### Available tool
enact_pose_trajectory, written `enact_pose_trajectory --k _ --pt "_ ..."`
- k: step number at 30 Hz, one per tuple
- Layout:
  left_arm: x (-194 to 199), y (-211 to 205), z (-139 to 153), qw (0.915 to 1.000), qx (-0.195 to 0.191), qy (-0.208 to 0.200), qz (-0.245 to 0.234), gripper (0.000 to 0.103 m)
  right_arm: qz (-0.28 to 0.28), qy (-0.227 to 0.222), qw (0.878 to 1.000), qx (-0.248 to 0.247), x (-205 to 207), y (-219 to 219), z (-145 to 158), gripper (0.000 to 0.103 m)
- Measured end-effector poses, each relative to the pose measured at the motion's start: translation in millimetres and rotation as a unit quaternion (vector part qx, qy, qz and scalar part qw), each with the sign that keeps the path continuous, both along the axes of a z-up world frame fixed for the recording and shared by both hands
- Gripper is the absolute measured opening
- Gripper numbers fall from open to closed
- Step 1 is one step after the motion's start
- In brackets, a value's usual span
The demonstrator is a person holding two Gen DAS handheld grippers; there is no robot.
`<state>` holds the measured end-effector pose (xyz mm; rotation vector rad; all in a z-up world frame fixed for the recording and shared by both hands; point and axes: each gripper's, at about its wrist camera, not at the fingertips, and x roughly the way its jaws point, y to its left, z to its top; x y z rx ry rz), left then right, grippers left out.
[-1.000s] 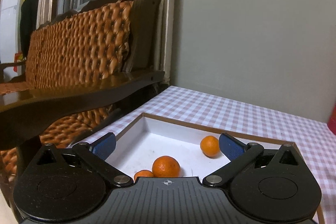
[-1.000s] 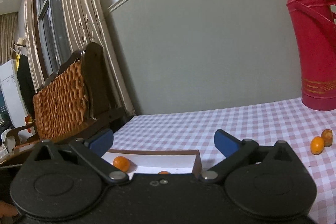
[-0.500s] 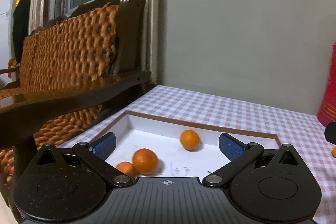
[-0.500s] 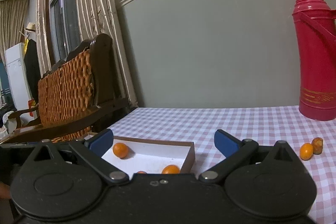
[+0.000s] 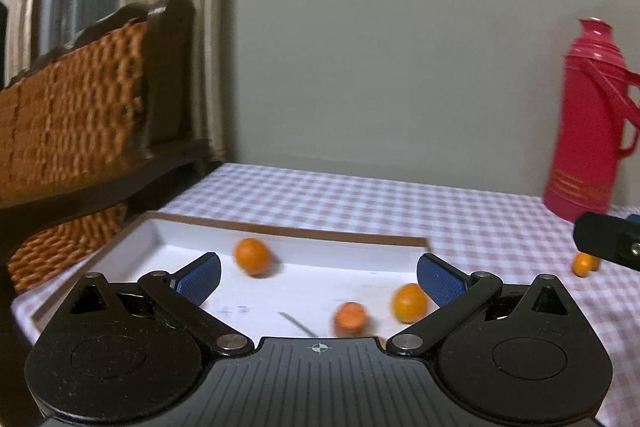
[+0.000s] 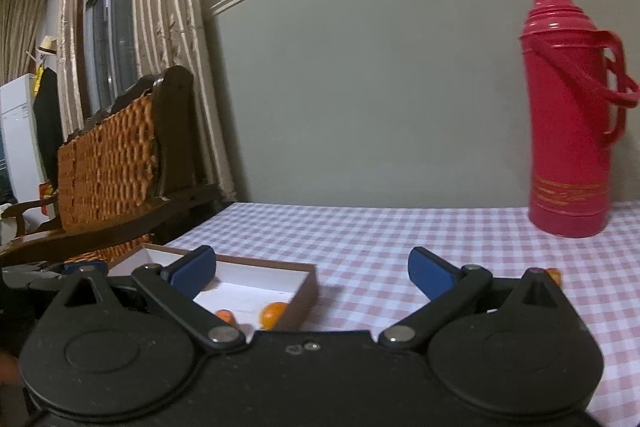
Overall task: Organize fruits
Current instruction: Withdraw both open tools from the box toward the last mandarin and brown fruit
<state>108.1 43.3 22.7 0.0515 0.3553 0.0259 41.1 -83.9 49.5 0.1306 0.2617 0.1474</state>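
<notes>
From the left wrist view, the left gripper (image 5: 318,277) hangs over a shallow white tray (image 5: 280,231) with brown rims, its blue fingers (image 5: 199,278) spread wide and holding nothing. Three oranges lie inside the tray — one (image 5: 251,255) toward the far wall, two (image 5: 409,303) (image 5: 350,317) nearer the right finger, all blurred. Faint pen marks on the tray floor cannot be read. Another small fruit (image 5: 582,264) sits on the checked bench (image 5: 400,203), well right of the tray, near a red thermos (image 5: 588,131). From the right wrist view, the right gripper (image 6: 312,273) has its fingers likewise apart and empty — the tray's right corner (image 6: 304,291) lies between them, an orange (image 6: 273,313) just inside. The gold band on the thermos (image 6: 568,115) is illegible.
</notes>
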Motion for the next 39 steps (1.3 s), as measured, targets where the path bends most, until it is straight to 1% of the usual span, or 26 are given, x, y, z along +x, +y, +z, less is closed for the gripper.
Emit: enact_pose_trajectory --k 7,15,19,26,28,32,37,39 --pt "-2.6 -36.5 -2.8 0.9990 0.000 0.004 -0.044 0.103 -0.032 0.005 0.999 0.003 -7.6 -27.3 -2.3 0.097" --pt "-2.0 -73.7 -7.8 0.9957 0.003 0.013 -0.091 0.103 -0.070 0.012 0.997 -0.007 -17.8 -53.9 -8.0 0.097" --pt "0.5 -88.3 -12.1 0.9942 0.002 0.023 -0.105 0.103 -0.099 0.017 0.995 0.006 -21.7 -71.5 -11.4 0.097" --pt "4.0 -110.2 -21.5 0.9920 0.012 0.036 -0.120 0.103 -0.151 0.032 0.988 0.023 -24.5 -98.2 -16.3 0.097" --pt "5.6 -116.0 -24.1 0.9914 0.015 0.042 -0.123 0.103 -0.162 0.034 0.986 0.018 -24.9 -102.8 -18.9 0.097" --pt "11.3 -126.3 -28.4 0.9905 0.015 0.055 -0.125 0.103 -0.172 0.052 0.984 0.015 -20.9 -111.8 -25.8 0.096" --pt "16.8 -140.8 -34.3 0.9884 0.019 0.063 -0.137 0.103 -0.187 0.071 0.980 0.014 -16.3 -120.9 -32.6 0.089" --pt "19.0 -148.6 -36.2 0.9875 0.024 0.063 -0.142 0.103 -0.192 0.079 0.978 0.020 -14.0 -127.6 -35.3 0.080"
